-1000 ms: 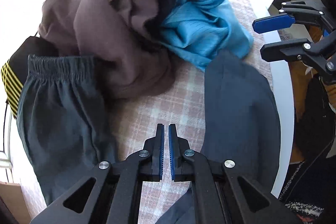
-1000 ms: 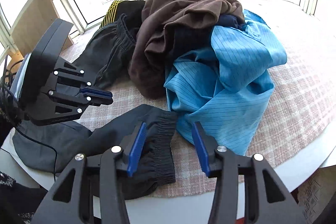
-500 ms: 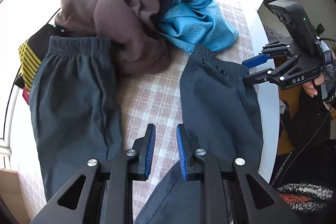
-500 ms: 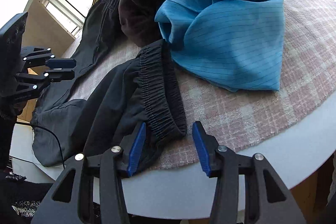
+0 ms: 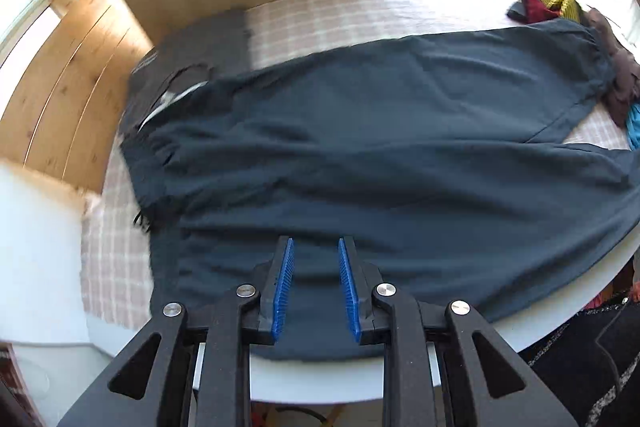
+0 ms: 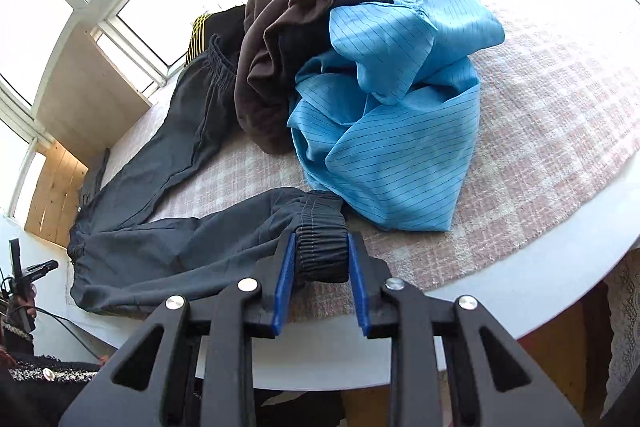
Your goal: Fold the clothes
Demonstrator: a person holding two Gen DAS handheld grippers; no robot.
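clothes pile crowding centre, right cloth bare

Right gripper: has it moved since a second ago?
Yes. The right gripper has closed in on the trouser cuff, which now sits between its open fingers, nearer the blue shirt.

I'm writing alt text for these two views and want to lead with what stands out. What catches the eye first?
The bright blue pinstriped garment crumpled mid-table against a brown garment draws the eye first. Next, the dark grey trousers spread over the checked cloth, one elastic cuff sitting between the right gripper's blue pads. The left gripper hovers open over the trousers near the table's edge.
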